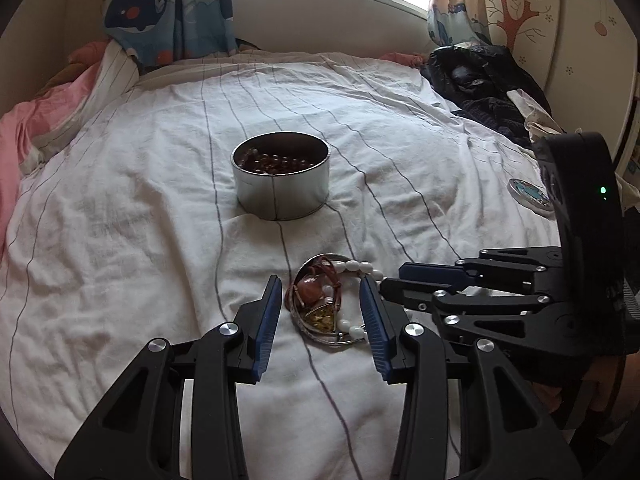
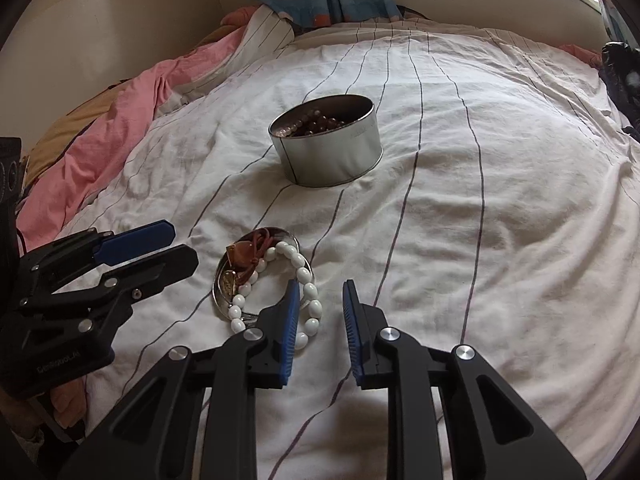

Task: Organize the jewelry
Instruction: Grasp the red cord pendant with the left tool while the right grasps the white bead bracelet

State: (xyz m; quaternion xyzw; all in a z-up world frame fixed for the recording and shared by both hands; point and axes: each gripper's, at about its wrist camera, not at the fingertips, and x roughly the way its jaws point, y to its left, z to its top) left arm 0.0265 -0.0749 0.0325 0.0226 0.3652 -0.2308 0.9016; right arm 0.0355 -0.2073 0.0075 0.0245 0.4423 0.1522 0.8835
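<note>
- The left claw (image 1: 320, 312) hangs open just above the bed, its blue pads either side of the small metal dish (image 1: 320, 312) with a gap on each side; nothing is gripped.
- The right claw (image 2: 320, 320) is also open and empty. Its left pad sits over the white bead bracelet (image 2: 280, 280), its right pad over bare sheet, so nothing lies between the pads.
- The bracelet drapes half in the dish, half over its rim onto the striped sheet (image 2: 480, 240). In the dish lie a brown cord with a reddish pendant (image 1: 316, 284) and an amber-coloured piece (image 1: 318, 316).
- The round tin (image 1: 280, 176) stands upright further up the bed, well apart from the dish, with dark beads already inside. It looks like the place the jewelry should go.
- Judging from this, the step in hand is picking up the bracelet while the left claw steadies the dish.
- To do it well: shift the right claw toward the dish so one run of beads lies between the pads, then close gently, as round beads may roll out.
- Lift straight up and slowly; the cord may be tangled with the bracelet and could drag the dish over.
</note>
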